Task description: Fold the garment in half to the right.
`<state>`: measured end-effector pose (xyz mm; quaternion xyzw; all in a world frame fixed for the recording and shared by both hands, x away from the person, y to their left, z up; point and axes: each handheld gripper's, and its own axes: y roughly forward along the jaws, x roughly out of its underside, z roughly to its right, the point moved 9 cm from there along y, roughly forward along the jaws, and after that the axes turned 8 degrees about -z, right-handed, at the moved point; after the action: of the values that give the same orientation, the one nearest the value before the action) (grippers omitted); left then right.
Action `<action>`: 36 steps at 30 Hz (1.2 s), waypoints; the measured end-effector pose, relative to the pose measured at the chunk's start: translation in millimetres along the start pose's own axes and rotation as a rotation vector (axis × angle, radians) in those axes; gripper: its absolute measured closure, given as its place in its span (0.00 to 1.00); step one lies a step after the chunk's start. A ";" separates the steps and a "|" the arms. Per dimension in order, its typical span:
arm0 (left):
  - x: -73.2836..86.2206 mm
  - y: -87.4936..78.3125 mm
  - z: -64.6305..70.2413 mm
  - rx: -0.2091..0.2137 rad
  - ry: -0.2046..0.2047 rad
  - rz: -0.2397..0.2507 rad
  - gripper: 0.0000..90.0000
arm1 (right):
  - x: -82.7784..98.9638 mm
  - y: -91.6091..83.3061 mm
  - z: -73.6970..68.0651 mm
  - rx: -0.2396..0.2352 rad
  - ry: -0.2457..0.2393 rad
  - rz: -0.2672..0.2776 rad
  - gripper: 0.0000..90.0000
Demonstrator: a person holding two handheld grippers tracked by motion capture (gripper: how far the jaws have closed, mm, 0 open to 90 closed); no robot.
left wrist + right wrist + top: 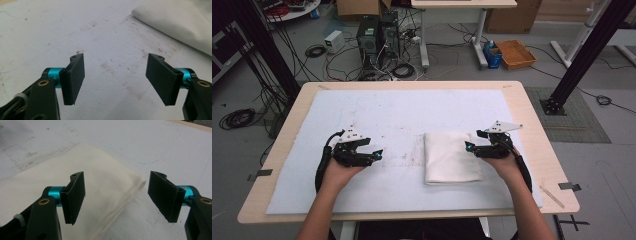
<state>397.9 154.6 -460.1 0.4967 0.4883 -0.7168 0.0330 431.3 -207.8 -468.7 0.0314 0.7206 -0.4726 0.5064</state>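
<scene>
The folded white cloth (452, 157) lies flat on the white mat (387, 115), right of the middle and nearer the tabletop's front edge, so the folding looks finished. The right gripper (472, 148) hovers at the cloth's right edge, jaws spread, pinching nothing. The left gripper (374, 155) waits apart, also spread and empty.
</scene>
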 end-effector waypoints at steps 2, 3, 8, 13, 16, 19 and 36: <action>-0.2 -1.4 -1.9 -0.007 -0.002 0.001 0.33 | 0.7 -1.9 1.4 -0.002 0.003 0.001 0.32; -0.4 -2.2 -2.6 -0.010 0.001 0.002 0.32 | 1.1 -3.5 2.4 -0.003 0.006 0.002 0.31; -2.2 -4.6 -5.0 -0.014 0.004 0.016 0.31 | 1.4 -12.8 7.7 -0.001 0.012 0.021 0.29; -1.4 -2.7 -7.7 -0.012 0.001 0.015 0.28 | 7.2 -14.6 14.0 -0.007 0.026 0.016 0.25; -0.1 -0.1 -9.3 -0.013 0.003 0.009 0.27 | 12.0 -13.5 17.2 -0.007 0.037 0.001 0.25; 1.9 1.9 -8.8 -0.005 0.001 0.004 0.27 | 16.5 -11.9 19.4 -0.003 0.045 -0.012 0.25; 5.9 7.7 -4.3 0.018 0.008 -0.019 0.27 | 23.1 -8.5 22.4 0.001 0.054 -0.035 0.25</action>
<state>402.0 156.3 -469.8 0.4953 0.4866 -0.7194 0.0197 431.3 -238.4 -481.6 0.0320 0.7342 -0.4808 0.4783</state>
